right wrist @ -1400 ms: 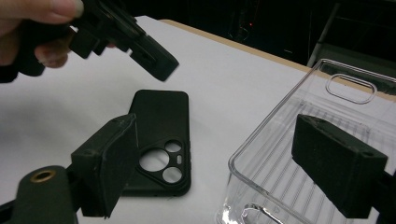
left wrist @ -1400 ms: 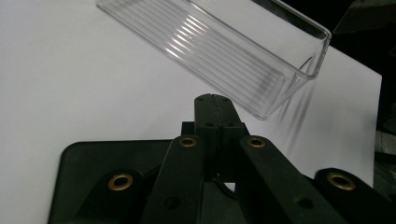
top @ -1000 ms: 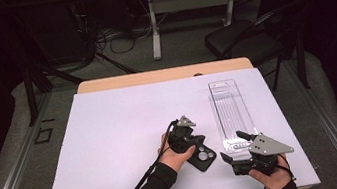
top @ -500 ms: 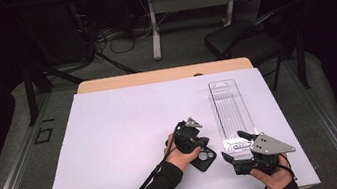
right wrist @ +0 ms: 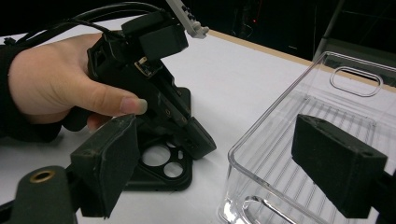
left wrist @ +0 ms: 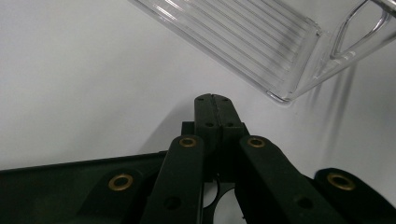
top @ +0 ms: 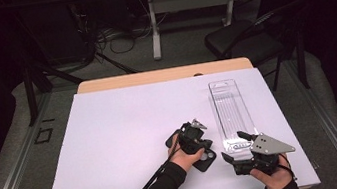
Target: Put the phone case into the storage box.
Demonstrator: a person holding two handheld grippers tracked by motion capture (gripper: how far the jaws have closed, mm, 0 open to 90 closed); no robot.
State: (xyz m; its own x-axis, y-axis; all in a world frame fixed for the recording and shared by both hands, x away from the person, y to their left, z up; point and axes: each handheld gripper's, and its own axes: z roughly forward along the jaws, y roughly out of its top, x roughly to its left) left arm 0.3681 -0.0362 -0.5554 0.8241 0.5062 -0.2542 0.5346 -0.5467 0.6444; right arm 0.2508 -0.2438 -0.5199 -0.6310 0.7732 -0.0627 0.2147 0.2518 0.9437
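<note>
Left gripper (top: pixel 203 146) sits at about 6 o'clock of the white table (top: pixel 121 132), held in the left hand (top: pixel 185 155). Its jaws are pressed together with nothing between them in the left gripper view (left wrist: pixel 214 114), tips pointing down at the table. It hangs over a black phone case (top: pixel 205 159) lying flat, camera cutouts up; in the right gripper view the tips (right wrist: pixel 198 140) rest on or just above the case (right wrist: pixel 163 170), contact cannot be told.

Clear plastic tray (top: pixel 232 112) lies at 4 o'clock of the table, long axis running 12 to 6, empty, just beside the case at its 3 o'clock side. In the left gripper view its near corner (left wrist: pixel 285 60) is at 1 o'clock of the jaws, apart from them.

Right gripper (top: pixel 239 147) at 5 o'clock of the table, in the right hand (top: pixel 274 174), grey plate on top. Jaws wide apart, straddling the tray's near end wall (right wrist: pixel 261 140): one pad outside, one over the inside. Pads not pressing on it.
</note>
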